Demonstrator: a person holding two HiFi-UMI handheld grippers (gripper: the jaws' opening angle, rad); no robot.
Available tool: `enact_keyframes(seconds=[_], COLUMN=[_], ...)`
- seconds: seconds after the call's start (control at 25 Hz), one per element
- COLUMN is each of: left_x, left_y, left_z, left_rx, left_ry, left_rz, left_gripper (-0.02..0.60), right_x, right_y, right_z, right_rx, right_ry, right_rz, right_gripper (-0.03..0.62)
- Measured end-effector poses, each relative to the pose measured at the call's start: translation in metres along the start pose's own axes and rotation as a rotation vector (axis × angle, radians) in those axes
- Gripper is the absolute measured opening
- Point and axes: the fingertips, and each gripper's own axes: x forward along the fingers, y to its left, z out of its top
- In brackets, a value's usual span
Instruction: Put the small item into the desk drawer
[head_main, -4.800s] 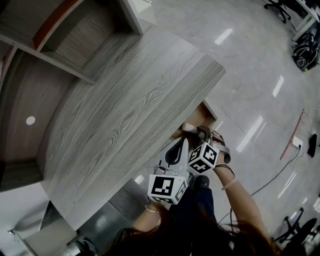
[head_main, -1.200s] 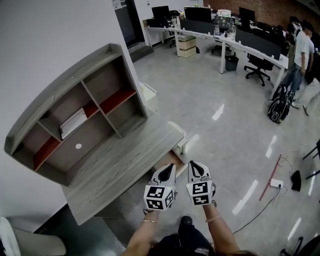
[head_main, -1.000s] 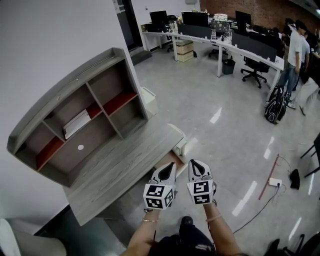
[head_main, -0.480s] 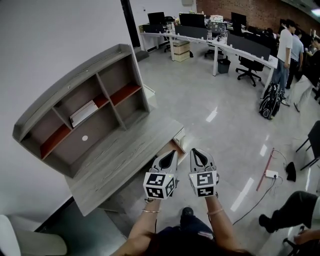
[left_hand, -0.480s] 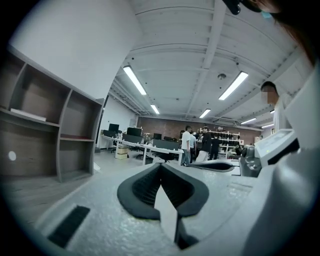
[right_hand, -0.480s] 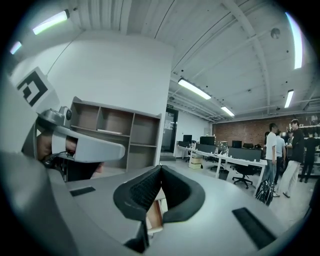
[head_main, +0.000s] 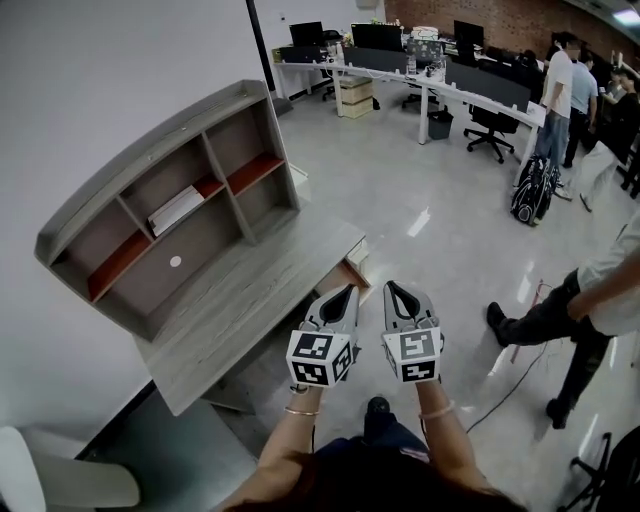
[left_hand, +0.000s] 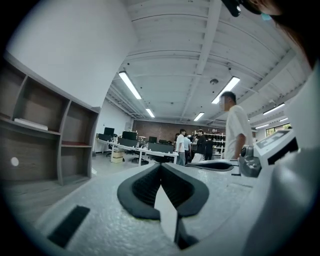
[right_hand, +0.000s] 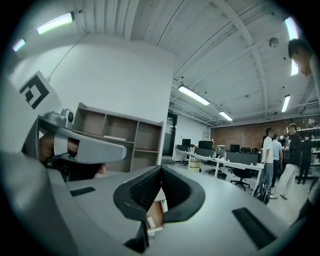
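Both grippers are held side by side at waist height, a step back from the grey wooden desk (head_main: 240, 300). My left gripper (head_main: 349, 289) is shut with nothing in it, its pads meeting at the tip (left_hand: 161, 165). My right gripper (head_main: 389, 285) is shut and empty too, with its pads together (right_hand: 161, 167). The desk drawer (head_main: 348, 274) stands open under the desk's right end, its brown inside showing just beyond the gripper tips. The same drawer (right_hand: 155, 212) peeps through the gap below the right pads. No small item is visible in any view.
A hutch (head_main: 170, 190) with shelves stands on the desk against the white wall; a white book (head_main: 176, 209) lies on one shelf. A person (head_main: 580, 300) stands close at the right on the glossy floor. Office desks, chairs and a backpack (head_main: 530, 190) lie further back. A white chair (head_main: 60, 480) is at bottom left.
Earlier the grippers were down at the drawer under the desk edge; both are now drawn back and held level. A person has stepped in from the right in the last second.
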Motion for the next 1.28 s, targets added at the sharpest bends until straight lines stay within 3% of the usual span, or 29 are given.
enact_keyframes(seconds=[0.72, 1.28], left_x=[-0.065, -0.059], left_y=[-0.028, -0.058], left_z=[0.014, 0.017], left_rx=[-0.003, 0.005], left_ry=[-0.021, -0.024], left_rz=[-0.027, -0.015], left_gripper=[0.015, 0.015], right_x=[-0.057, -0.079], right_y=[0.036, 0.016], right_z=[0.031, 0.036], right_rx=[0.007, 0.006], right_ry=[-0.034, -0.038], right_rz=[-0.020, 0.006], right_gripper=[0.002, 0.002])
